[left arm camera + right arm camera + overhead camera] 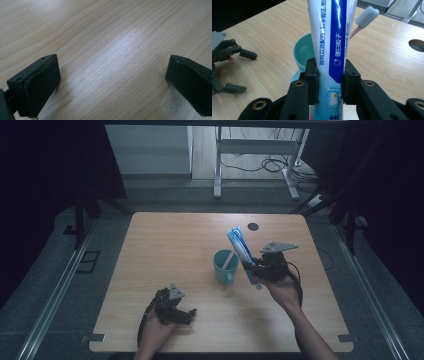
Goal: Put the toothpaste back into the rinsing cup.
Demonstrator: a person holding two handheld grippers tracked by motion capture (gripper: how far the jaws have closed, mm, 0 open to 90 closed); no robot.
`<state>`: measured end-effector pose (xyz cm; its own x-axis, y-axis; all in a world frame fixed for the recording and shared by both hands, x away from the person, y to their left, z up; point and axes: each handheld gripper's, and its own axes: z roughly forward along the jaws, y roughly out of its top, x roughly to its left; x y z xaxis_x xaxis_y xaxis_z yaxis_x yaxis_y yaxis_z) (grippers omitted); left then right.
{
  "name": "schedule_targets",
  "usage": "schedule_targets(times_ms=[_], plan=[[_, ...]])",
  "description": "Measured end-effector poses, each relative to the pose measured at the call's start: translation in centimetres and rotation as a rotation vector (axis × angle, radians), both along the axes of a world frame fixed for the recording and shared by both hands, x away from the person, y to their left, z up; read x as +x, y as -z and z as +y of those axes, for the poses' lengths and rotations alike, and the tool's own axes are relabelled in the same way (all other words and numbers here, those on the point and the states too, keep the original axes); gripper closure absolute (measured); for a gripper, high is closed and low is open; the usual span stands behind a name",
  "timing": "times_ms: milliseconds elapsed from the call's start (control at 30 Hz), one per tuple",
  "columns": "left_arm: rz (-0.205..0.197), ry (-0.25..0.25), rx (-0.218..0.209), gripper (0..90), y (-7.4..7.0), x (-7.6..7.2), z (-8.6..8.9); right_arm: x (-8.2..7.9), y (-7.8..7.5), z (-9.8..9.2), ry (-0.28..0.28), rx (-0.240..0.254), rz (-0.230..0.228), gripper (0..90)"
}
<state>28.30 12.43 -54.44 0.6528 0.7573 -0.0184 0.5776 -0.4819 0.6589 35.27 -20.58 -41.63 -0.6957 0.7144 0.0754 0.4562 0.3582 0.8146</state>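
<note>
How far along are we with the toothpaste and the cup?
Done: a toothbrush already stands in the cup. In hand: the right gripper is shut on the toothpaste tube, held tilted beside the cup. Left: the tube probably still has to go into the cup. The left gripper rests open on the table.

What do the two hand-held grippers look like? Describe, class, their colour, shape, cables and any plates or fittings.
Both the left gripper and the right gripper are black, with linkage arms ending in blocky jaws. Each carries a grey three-cornered plate on top and trails a black cable. Round bolts show on the right one's arms. The forearms are bare, with no sleeves.
</note>
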Motion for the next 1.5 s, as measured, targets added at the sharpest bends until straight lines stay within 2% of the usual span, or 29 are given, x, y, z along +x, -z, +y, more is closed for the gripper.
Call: schedule_targets(times_ms=[833, 1500], plan=[[0.000, 0.003, -0.002, 0.1, 0.0, 0.0, 0.0, 2.4, -1.1, 2.1, 0.011, 0.065, -0.021, 70.9], [-0.001, 0.007, -0.001, 0.2, 0.0, 0.0, 0.0, 4.0, -2.1, 4.1, 0.023, 0.091, -0.048, 70.9]])
